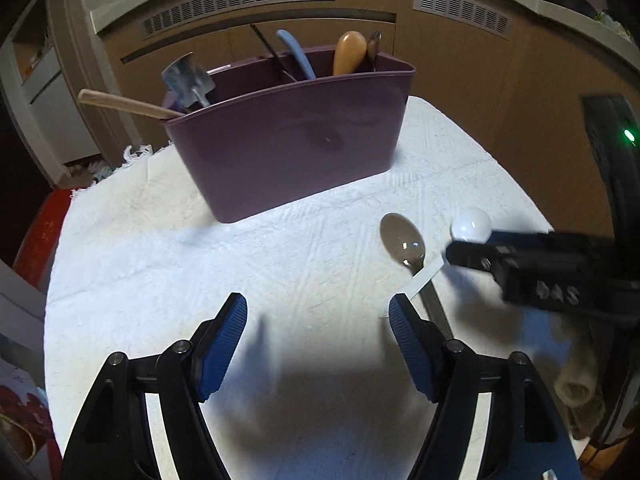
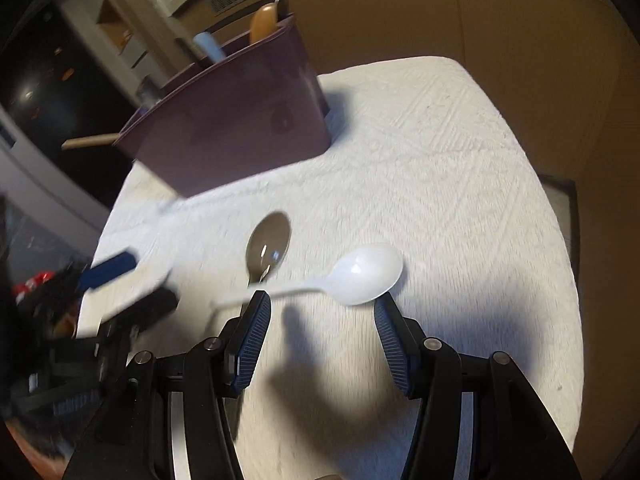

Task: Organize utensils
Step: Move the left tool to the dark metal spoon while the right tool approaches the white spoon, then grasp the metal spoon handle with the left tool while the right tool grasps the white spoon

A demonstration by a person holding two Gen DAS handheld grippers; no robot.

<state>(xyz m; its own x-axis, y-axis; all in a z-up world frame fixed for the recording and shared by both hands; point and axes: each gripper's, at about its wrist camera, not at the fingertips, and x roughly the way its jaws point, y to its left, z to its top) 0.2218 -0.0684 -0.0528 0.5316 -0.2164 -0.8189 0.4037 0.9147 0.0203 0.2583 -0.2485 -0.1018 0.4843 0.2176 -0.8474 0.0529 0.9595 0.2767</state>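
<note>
Lifting one spoon risks dragging the other, since the white plastic spoon (image 2: 362, 274) lies crossed over the metal spoon (image 2: 269, 247) near the worktop's (image 2: 460, 168) right edge; a careless pinch could flick either off. The left gripper (image 1: 318, 320) has its jaws wide and empty, beside the metal handle. The right gripper (image 2: 320, 314) hovers with jaws half open straddling the white spoon, not gripping. The purple caddy (image 1: 288, 140) toward the far edge is already crowded, its wooden handle (image 1: 124, 104) leaning out left.
</note>
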